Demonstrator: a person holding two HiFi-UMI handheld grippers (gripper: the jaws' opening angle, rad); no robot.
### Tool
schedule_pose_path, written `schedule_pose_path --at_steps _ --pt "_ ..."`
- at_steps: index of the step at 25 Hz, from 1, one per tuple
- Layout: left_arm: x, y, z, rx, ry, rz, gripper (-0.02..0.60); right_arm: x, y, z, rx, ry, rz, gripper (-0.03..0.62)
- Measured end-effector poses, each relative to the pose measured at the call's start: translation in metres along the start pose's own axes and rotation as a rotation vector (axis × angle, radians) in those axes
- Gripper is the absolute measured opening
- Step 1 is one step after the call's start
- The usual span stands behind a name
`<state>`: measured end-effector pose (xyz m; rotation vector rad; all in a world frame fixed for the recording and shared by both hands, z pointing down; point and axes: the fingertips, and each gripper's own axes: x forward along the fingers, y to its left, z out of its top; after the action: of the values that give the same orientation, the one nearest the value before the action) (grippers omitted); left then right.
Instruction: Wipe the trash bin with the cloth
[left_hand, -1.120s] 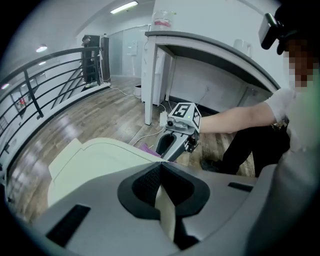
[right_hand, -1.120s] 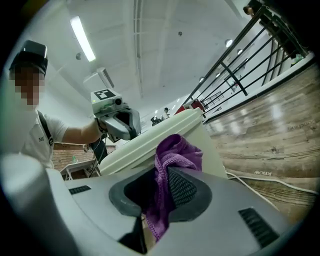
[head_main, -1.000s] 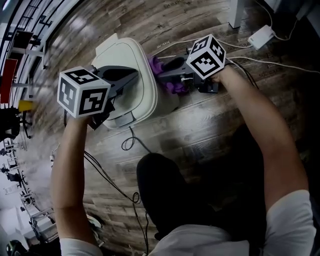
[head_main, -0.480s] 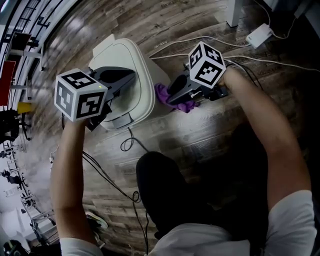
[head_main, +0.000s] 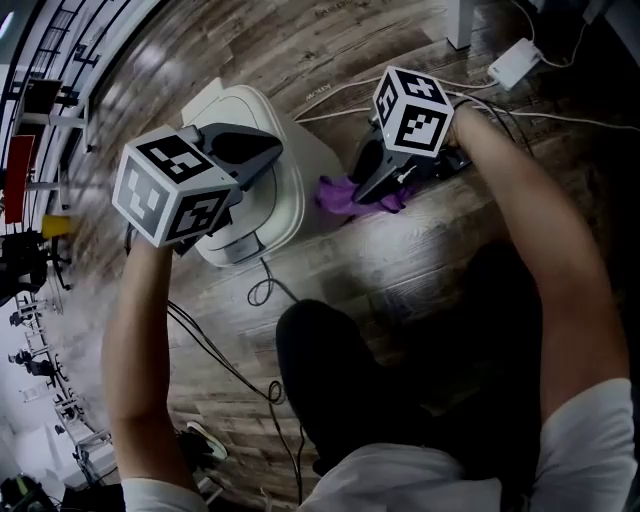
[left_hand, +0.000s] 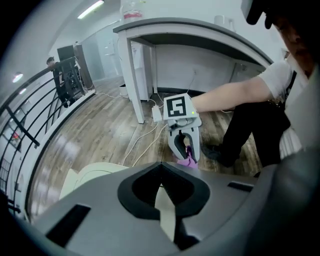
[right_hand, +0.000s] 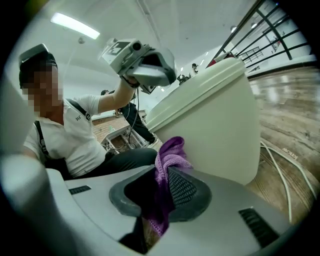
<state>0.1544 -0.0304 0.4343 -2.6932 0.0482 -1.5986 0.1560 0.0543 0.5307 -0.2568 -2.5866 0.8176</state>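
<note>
- Right gripper: fingers clamped on the purple cloth, which sits low, just beside the white trash bin's side wall
- Left gripper: fingers together, holding nothing, above the bin's lid

A wood-plank floor is seen throughout, crossed by white cables, with a white power adapter lying on it. A white desk is seen at the back, and a black railing along one side. Light is given by ceiling strip lights.
</note>
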Motion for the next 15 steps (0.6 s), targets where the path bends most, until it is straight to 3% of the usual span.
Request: schedule_pose_path --at_steps 5,11,15 --pt "0.005 -0.001 -0.006 -0.011 0.037 0.012 0.003 -0.055 -0.039 0.017 0.041 -0.125 -0.207 0.081" --pt "0.006 -0.002 -0.004 -0.027 0.036 0.024 0.003 -0.101 -0.138 0.03 0.115 -0.344 -0.634 0.081" --pt "0.015 -0.009 -0.001 -0.036 0.018 0.009 0.003 -0.082 -0.169 0.041 0.15 -0.467 -0.657 0.081"
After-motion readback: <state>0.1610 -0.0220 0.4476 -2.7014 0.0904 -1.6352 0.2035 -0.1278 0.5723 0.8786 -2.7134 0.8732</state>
